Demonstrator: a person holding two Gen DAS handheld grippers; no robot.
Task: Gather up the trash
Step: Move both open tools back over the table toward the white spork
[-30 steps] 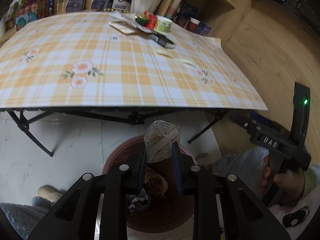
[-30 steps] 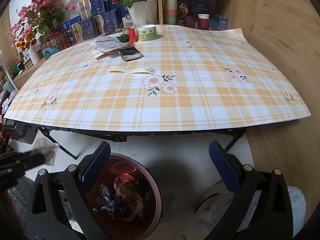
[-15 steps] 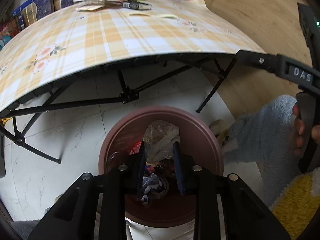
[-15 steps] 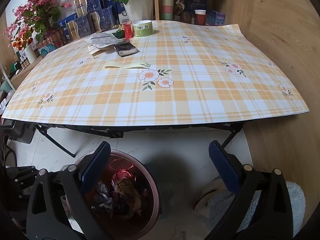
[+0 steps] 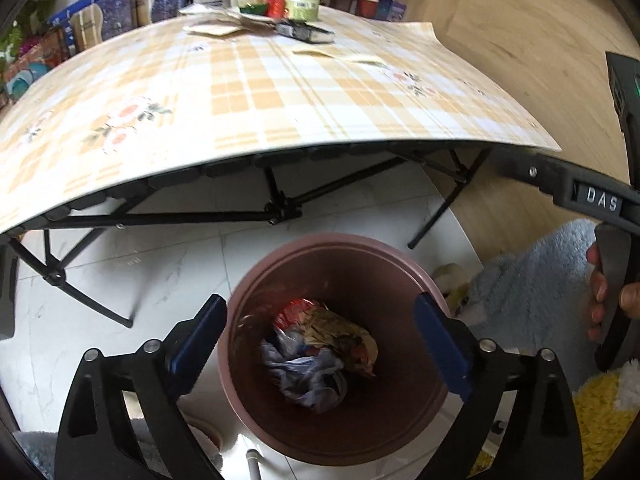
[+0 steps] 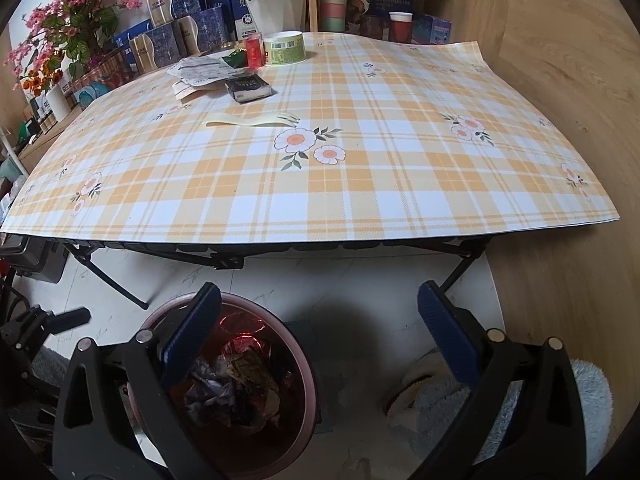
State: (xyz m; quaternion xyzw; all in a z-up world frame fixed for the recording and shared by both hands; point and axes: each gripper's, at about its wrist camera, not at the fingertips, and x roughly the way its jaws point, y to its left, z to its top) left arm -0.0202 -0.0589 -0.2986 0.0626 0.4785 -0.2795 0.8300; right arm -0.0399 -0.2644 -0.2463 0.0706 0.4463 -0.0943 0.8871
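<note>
A dusty-pink trash bin stands on the white floor below the table's front edge, with crumpled wrappers inside. My left gripper is open and empty, right above the bin's mouth. My right gripper is open and empty, to the right of the bin, low in front of the table. On the plaid tablecloth lie a pale plastic fork, a dark small box, papers, a red packet and a green tape roll.
Black folding table legs cross behind the bin. Boxes, flower pots and cups line the back of the table. A fluffy blue slipper lies on the floor right of the bin. The wooden floor is to the right.
My left gripper opened and let the clear plastic wrapper drop into the bin. The right gripper stayed open and barely moved.
</note>
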